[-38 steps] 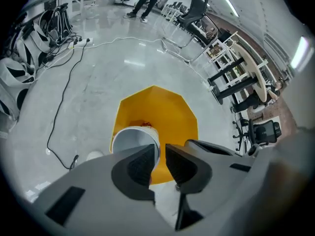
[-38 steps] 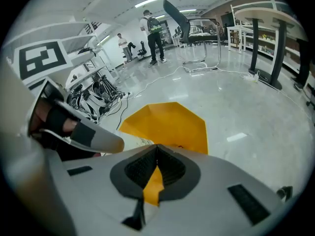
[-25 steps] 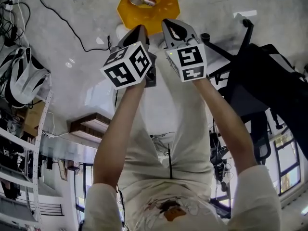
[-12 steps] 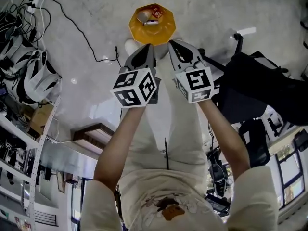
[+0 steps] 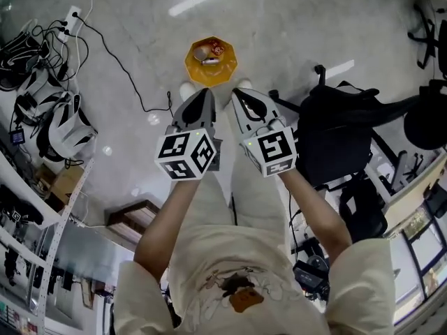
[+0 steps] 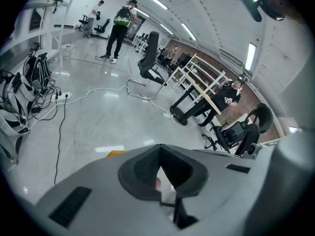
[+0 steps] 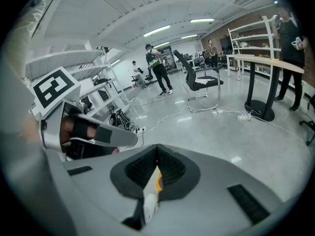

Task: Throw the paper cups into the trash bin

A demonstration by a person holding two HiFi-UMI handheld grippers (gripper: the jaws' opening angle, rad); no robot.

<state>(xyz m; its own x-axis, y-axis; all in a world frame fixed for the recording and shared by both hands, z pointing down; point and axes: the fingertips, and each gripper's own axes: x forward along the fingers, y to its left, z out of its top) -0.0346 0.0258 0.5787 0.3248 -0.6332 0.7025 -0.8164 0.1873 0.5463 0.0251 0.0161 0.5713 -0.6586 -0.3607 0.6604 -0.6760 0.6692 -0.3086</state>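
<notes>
**Two closed claws poised above the trash bin**

Both bare forearms reach straight out from the person's body, side by side, with the marker cubes facing up at the head camera. The left claw [image 5: 203, 96] and the right claw [image 5: 240, 96] point down and forward at the floor [image 5: 293, 40]. Each has its jaws pressed together with nothing between them.

The orange trash bin [image 5: 193, 63] stands on the floor just beyond the tips. A paper cup [image 5: 203, 51] lies inside it beside something red. How many cups lie there is too small to tell.

In the left gripper view only an orange sliver of the bin [image 6: 116, 153] shows past the claw's body. The person's shoes are mostly covered by the claws.
</notes>
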